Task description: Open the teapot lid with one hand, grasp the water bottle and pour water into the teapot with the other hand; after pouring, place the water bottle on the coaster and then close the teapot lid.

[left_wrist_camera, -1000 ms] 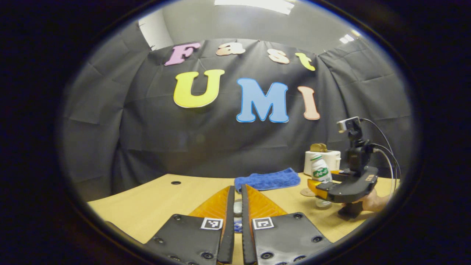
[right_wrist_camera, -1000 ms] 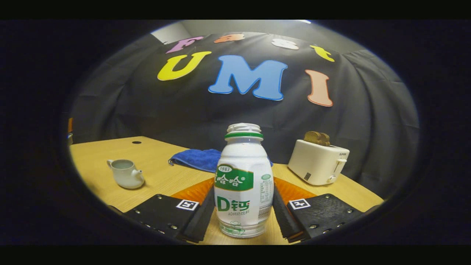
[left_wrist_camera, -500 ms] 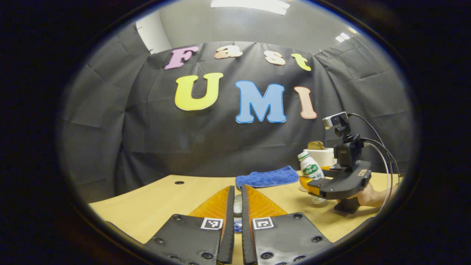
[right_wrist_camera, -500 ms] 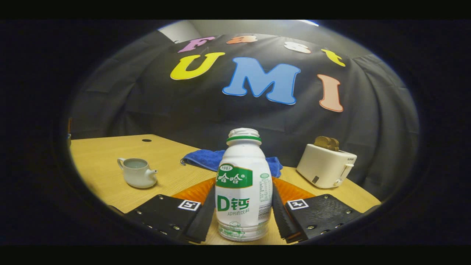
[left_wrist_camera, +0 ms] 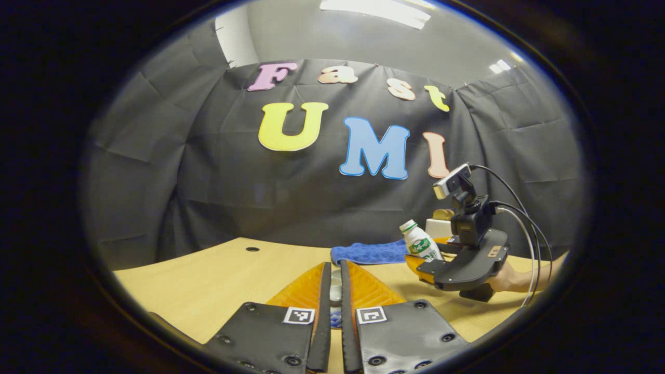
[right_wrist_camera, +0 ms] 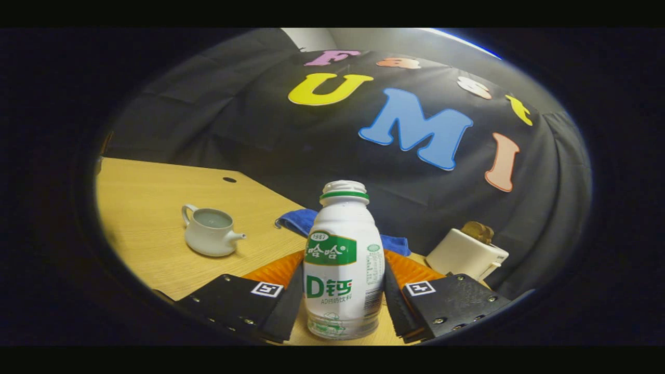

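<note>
In the right gripper view the white water bottle [right_wrist_camera: 343, 275] with a green label stands between my right gripper's [right_wrist_camera: 343, 266] fingers, which are shut on its sides. The white teapot [right_wrist_camera: 210, 236] sits lidless on the table to the left, spout pointing right. In the left gripper view my left gripper [left_wrist_camera: 335, 267] is shut on the small white teapot lid [left_wrist_camera: 336, 292], held above the table. Off to the right in that view, the right gripper [left_wrist_camera: 423, 259] carries the bottle [left_wrist_camera: 420, 245] above the table, tilted to the left.
A blue cloth [left_wrist_camera: 369, 253] lies at the back of the wooden table [left_wrist_camera: 218, 280]. A white toaster [right_wrist_camera: 467, 254] with bread in it stands at the back right. A hand [left_wrist_camera: 506, 283] holds the right gripper, with cables trailing behind it.
The right gripper has lifted the bottle, carried it left toward the teapot and tilted it. The left gripper still holds the lid in about the same place.
</note>
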### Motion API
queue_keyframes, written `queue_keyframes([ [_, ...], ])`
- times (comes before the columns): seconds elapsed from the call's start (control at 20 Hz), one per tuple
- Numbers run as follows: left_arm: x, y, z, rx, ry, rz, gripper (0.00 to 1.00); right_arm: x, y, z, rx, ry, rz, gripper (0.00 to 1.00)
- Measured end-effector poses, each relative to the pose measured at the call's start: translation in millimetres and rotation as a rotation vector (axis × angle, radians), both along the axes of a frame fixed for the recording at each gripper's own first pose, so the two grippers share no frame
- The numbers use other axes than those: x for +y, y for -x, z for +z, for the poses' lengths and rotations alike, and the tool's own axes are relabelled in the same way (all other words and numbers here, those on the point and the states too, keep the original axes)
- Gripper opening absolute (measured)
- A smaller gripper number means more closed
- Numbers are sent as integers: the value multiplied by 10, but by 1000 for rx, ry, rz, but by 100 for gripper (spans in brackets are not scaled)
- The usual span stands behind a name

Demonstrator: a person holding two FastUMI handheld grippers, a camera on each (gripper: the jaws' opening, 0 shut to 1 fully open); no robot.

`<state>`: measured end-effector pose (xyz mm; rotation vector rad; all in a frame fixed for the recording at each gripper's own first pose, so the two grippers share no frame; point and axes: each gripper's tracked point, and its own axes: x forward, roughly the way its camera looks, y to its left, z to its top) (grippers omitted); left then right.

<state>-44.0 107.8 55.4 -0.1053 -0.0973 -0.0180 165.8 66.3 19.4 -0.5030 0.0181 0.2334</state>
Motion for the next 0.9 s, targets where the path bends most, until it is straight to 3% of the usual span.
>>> queue_keyframes([
  [0.25, 1, 90, -132, 16, 18, -10, 19, 222, -4, -26, -9, 109, 60, 71],
  [0.65, 154, 212, -236, 23, 41, 12, 19, 467, -72, -128, -22, 423, 179, 71],
  [0.9, 255, 215, -250, 27, 49, 23, 19, 498, -97, -226, -18, 555, 212, 71],
])
